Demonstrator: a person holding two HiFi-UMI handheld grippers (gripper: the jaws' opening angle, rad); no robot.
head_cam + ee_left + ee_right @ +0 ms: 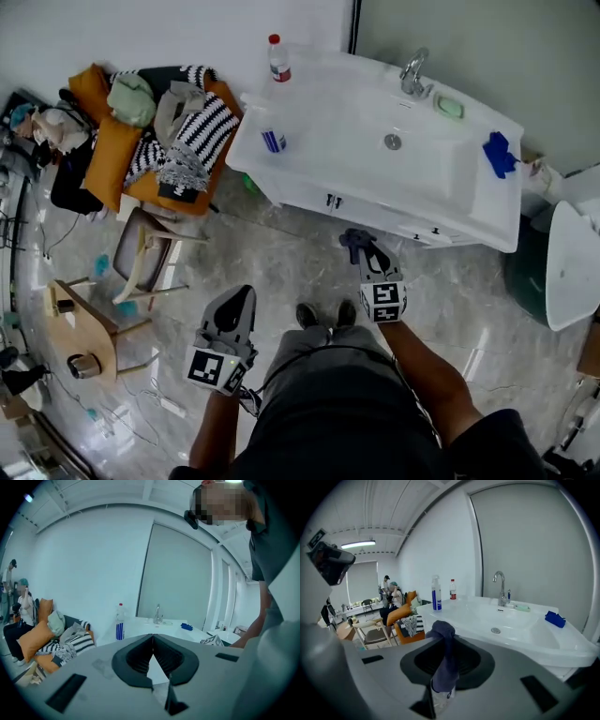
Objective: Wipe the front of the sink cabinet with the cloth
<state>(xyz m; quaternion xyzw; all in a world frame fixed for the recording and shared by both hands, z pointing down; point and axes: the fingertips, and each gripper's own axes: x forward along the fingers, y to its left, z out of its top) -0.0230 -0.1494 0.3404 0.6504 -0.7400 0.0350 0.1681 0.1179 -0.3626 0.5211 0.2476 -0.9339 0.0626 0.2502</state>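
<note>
Marble floor [281,272]; white sink cabinet [375,202] by wall [187,28]; right gripper [362,250] pinching cloth [353,239].

White sink worktop [497,202] is carrying a red-capped bottle [278,59] and blue-striped bottle [273,141] at left, faucet [413,75] and green soap dish [449,106] at back, blue rag [499,154] at right.

Sink cabinet [375,201], white; right hand-held gripper [364,251], dark cloth [355,240] at its tip, near cabinet front; left hand-held gripper [240,296] over floor [272,258].

Striped clothes [192,136] lie on an orange sofa [105,159], chair [141,258] nearby.
</note>
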